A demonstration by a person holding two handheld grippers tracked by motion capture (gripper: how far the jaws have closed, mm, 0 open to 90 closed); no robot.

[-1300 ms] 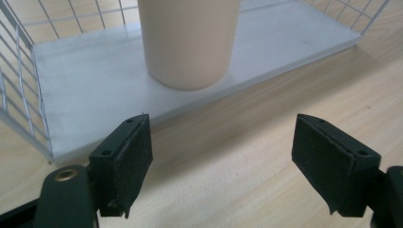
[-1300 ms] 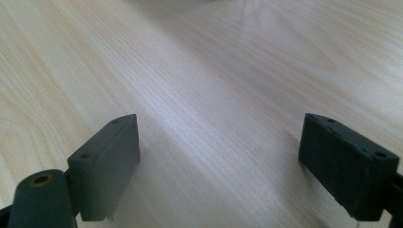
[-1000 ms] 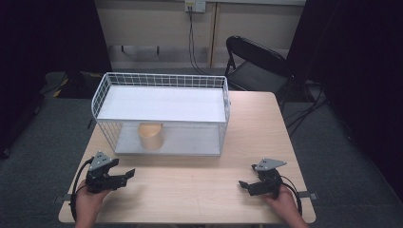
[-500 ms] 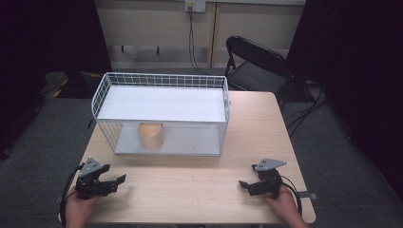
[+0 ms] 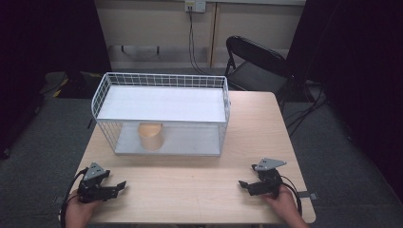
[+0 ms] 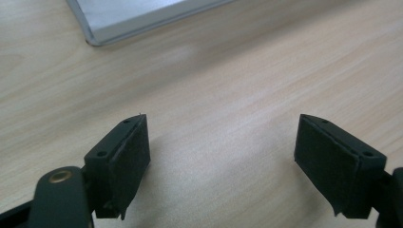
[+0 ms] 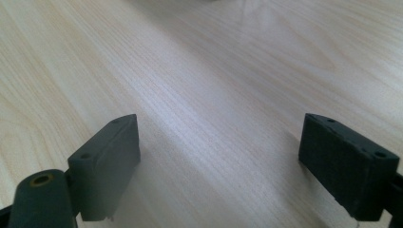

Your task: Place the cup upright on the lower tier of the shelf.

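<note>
A white wire rack (image 5: 161, 111) with a flat white top shelf stands at the back middle of the wooden table (image 5: 199, 190). Under the shelf sits a tan round cup (image 5: 151, 136) on the rack's lower tray, whose corner (image 6: 102, 35) appears in the left gripper view. My left gripper (image 5: 116, 186) rests near the front left edge, open, with bare wood between its pads (image 6: 126, 156). My right gripper (image 5: 244, 185) rests at the front right, also open, its pads (image 7: 111, 156) wide apart over bare wood. Both point towards the table's middle.
A black folding chair (image 5: 256, 61) stands behind the table's far right corner. Cables (image 5: 192, 42) hang from a wall socket behind the rack. Dark carpet surrounds the table. Bare wood lies between the two grippers.
My left gripper has drawn back towards the front left edge of the table and a little to the left. The right gripper has stayed put.
</note>
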